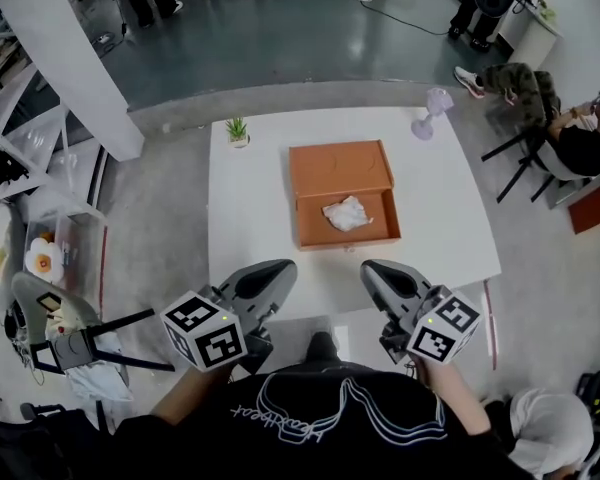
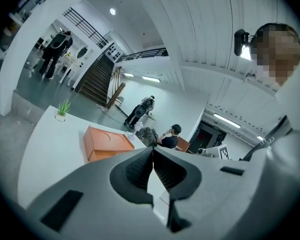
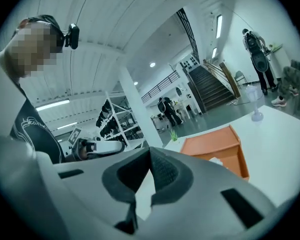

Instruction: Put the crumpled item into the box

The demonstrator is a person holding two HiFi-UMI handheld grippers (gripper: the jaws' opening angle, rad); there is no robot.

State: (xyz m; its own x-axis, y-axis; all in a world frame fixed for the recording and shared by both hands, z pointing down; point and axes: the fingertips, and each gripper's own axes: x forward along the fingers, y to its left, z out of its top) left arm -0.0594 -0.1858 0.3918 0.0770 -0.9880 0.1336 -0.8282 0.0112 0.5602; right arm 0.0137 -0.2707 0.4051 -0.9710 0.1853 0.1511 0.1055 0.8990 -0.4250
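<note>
An orange box [image 1: 345,193] lies open in the middle of the white table [image 1: 250,218], its lid laid flat behind it. A crumpled white item [image 1: 347,213] rests inside the box's front compartment. My left gripper [image 1: 270,283] hovers over the table's near edge, to the box's lower left, shut and empty. My right gripper [image 1: 378,276] is held level with it just below the box's front wall, also shut with nothing in it. The box [image 2: 106,143] shows past the left jaws, and the box [image 3: 215,146] with a bit of the white item [image 3: 216,160] shows past the right jaws.
A small potted plant [image 1: 238,131] stands at the table's far left corner and a pale purple fan [image 1: 430,113] at its far right. A seated person [image 1: 570,133] is off to the right. A chair and clutter [image 1: 50,318] sit left of me.
</note>
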